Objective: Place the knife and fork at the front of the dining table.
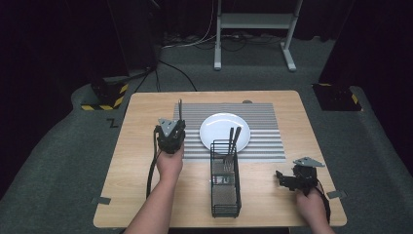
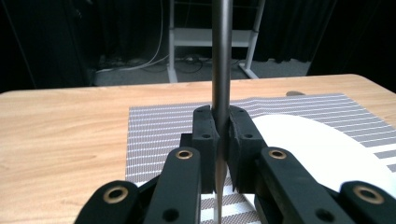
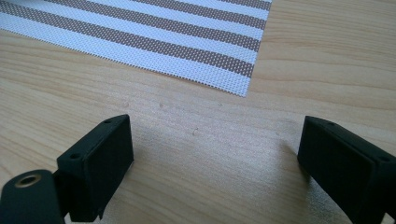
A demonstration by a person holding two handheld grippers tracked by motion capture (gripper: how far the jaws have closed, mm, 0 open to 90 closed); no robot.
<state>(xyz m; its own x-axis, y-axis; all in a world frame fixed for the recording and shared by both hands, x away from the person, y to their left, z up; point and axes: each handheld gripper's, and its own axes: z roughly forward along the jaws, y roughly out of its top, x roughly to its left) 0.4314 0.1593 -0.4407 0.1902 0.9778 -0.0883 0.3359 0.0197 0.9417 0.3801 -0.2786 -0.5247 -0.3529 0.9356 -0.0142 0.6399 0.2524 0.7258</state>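
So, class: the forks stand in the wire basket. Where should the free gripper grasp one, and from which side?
Grip a fork by its handle, from above: the handles stick up past the basket rim, leaning toward the plate, while the prongs sit inside the wire walls.

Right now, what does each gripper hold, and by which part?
The left gripper clamps an upright metal utensil low on its shaft. The right gripper holds nothing.

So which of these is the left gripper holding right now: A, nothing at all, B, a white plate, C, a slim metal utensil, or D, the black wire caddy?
C: in the left gripper view the left gripper has its jaws clamped on a slim metal utensil that stands upright above the striped placemat.
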